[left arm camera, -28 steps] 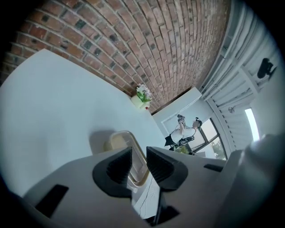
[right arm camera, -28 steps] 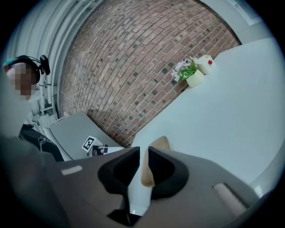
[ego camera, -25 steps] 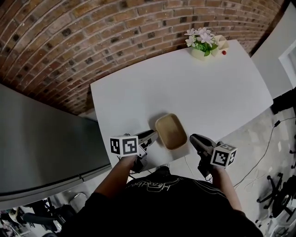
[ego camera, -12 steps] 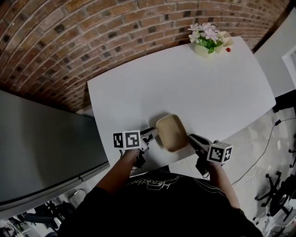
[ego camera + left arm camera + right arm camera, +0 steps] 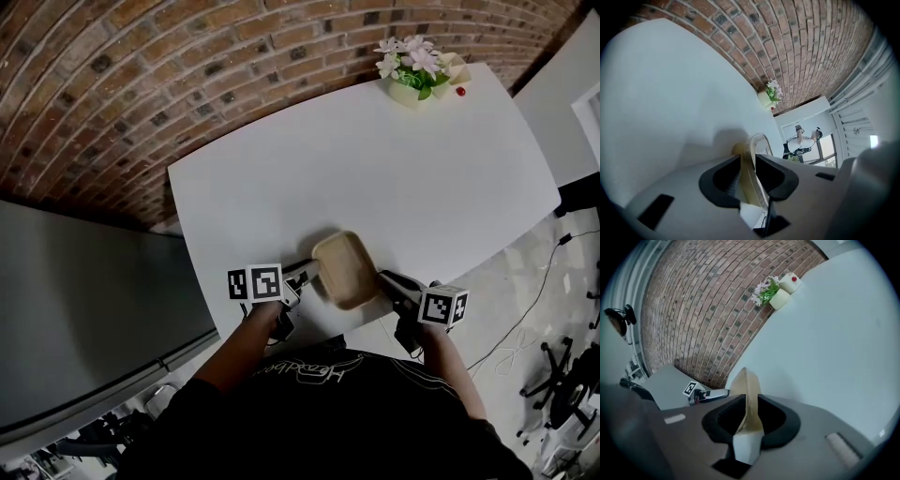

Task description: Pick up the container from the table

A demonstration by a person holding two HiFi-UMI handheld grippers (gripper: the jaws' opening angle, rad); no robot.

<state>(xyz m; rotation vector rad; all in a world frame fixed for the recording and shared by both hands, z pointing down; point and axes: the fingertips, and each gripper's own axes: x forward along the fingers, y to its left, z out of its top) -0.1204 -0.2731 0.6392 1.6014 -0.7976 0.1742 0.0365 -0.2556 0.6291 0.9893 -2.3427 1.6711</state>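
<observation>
The container (image 5: 343,269) is a shallow tan tray with rounded corners, near the front edge of the white table (image 5: 375,169). My left gripper (image 5: 313,272) is shut on its left rim. My right gripper (image 5: 382,279) is shut on its right rim. In the left gripper view the thin container rim (image 5: 751,154) runs edge-on between the dark jaws of the left gripper (image 5: 747,163). In the right gripper view the container wall (image 5: 748,394) stands between the jaws of the right gripper (image 5: 751,403). A shadow lies on the table beside the tray.
A pot of pale flowers (image 5: 411,77) and a small cream cup (image 5: 454,82) stand at the table's far right corner. A brick wall (image 5: 187,66) runs behind the table. A grey cabinet (image 5: 84,309) stands to the left. Cables lie on the floor (image 5: 525,319) at the right.
Both grippers have closed in from the sides onto the container's two rims. The container sits slightly higher in the head view than before.
</observation>
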